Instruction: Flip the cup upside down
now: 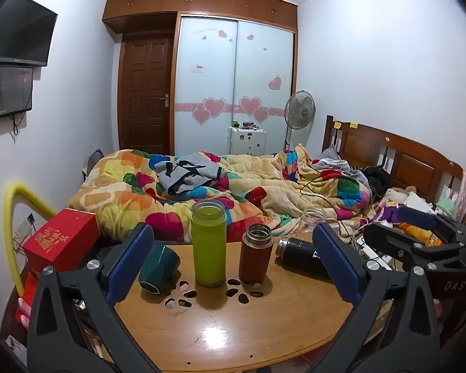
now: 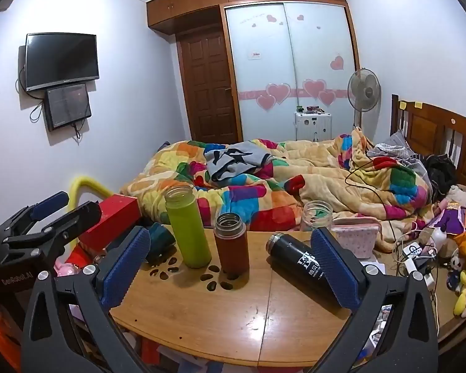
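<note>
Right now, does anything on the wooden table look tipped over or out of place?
Yes. The black metal flask lies on its side at the right, and the dark green faceted cup is tipped over at the left. The lime-green bottle and brown flask stand upright.

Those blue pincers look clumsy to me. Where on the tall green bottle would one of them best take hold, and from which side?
Around the middle of the green bottle, coming in level from the near table edge. It stands upright with straight round sides and an open mouth, and the open left gripper already faces it. The brown bottle stands close on its right.
</note>
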